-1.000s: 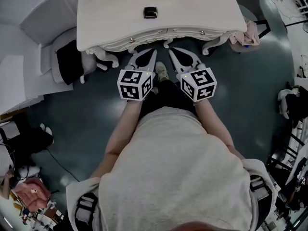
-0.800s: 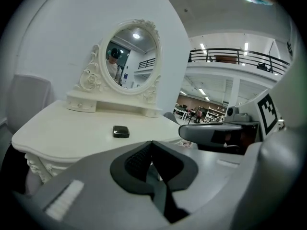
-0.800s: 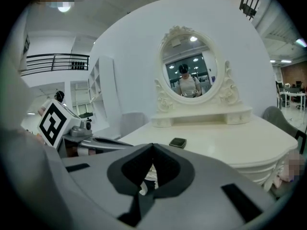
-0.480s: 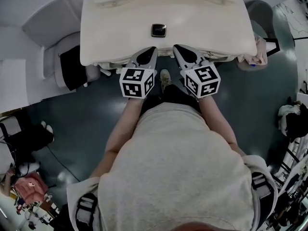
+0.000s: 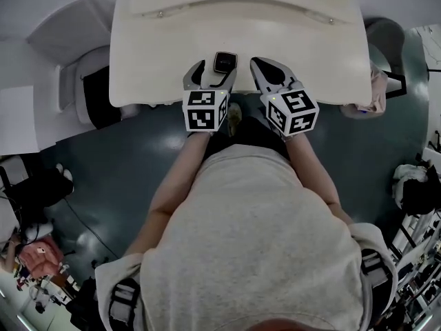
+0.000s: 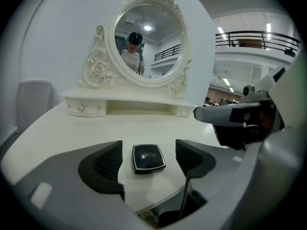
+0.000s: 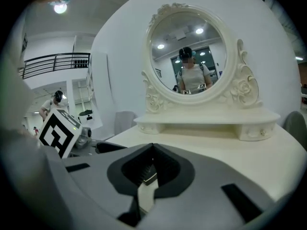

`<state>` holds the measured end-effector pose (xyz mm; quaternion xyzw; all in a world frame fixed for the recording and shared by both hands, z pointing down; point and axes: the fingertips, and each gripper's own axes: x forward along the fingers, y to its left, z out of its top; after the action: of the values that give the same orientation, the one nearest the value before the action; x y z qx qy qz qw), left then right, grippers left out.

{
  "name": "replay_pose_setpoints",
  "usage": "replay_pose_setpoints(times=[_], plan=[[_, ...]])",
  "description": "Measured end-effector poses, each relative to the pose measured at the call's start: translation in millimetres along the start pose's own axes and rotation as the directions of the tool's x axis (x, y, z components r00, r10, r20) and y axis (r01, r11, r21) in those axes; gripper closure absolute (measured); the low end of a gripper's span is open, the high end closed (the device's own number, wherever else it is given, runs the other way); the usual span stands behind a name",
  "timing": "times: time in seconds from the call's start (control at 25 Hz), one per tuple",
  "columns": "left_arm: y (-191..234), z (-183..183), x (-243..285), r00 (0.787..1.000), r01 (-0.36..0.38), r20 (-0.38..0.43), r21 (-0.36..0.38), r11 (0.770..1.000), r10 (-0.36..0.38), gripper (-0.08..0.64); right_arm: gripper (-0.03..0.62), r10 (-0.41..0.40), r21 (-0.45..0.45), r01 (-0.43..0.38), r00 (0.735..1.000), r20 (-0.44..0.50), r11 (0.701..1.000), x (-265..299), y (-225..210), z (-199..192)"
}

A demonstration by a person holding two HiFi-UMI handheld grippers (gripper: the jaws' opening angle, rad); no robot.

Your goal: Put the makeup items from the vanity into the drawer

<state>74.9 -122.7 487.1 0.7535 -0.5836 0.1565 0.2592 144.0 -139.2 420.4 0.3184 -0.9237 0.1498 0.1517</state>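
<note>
Bright, even overhead light, vanity washed pale, soft shadows; fisheye bending, black corners, blurred near foreground in gripper views.

The compact is lying on the surface near its front edge. It is sitting between the jaws of the left gripper, which have just been opening, and is touching neither. The right gripper is hanging just to the right. Behind the compact, the mirror is standing on a low shelf at the back. A chair is standing off the left end.
</note>
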Motion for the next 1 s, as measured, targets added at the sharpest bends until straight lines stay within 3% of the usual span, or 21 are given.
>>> replay_pose_setpoints(times=[0.48, 1.0], plan=[[3.9, -34.9, 53.5, 0.976, -0.056, -0.212, 0.008, 0.998, 0.057, 0.176, 0.584, 0.044, 0.051, -0.041, 0.997, -0.062, 0.998, 16.7, -31.0, -20.6], [8.2, -43.3, 69.6, 0.968, -0.111, -0.218, 0.071, 0.991, 0.124, 0.176, 0.584, 0.053, 0.085, -0.05, 0.998, -0.035, 0.995, 22.7, -40.8, -17.5]])
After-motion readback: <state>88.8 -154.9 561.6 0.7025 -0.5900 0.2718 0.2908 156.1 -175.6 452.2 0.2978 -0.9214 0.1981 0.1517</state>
